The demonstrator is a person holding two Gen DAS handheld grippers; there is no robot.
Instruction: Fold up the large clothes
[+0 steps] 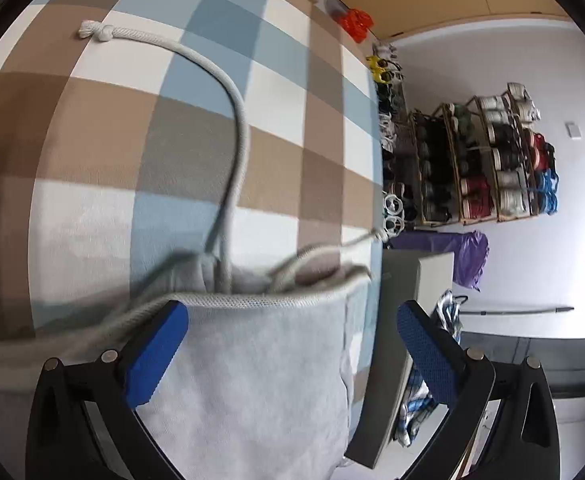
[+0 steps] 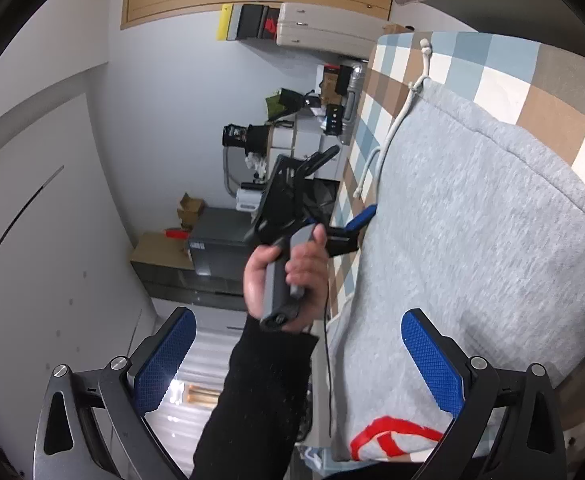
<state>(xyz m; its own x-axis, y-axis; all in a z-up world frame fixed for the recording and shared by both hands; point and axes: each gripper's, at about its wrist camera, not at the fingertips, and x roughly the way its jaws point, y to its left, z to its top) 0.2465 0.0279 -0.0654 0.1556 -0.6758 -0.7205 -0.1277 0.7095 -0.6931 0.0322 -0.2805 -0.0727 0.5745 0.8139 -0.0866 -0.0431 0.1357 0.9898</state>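
On checked blue-brown bedspread (image 1: 92,128), grey fleece hoodie (image 1: 252,380) lies lengthwise, drawcords far. Left gripper (image 1: 292,344) spread, straddling hood edge; right gripper (image 2: 298,356) spread at near hem, w/ nothing pinched.

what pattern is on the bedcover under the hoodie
Checks of blue, brown, grey and white; the bedcover shows best in the left wrist view.

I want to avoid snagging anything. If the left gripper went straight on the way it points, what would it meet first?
Most likely the grey hoodie: its hem fold lies right between the open left gripper fingers. Just past it come the drawstrings on the checked cover. Depth is uncertain.
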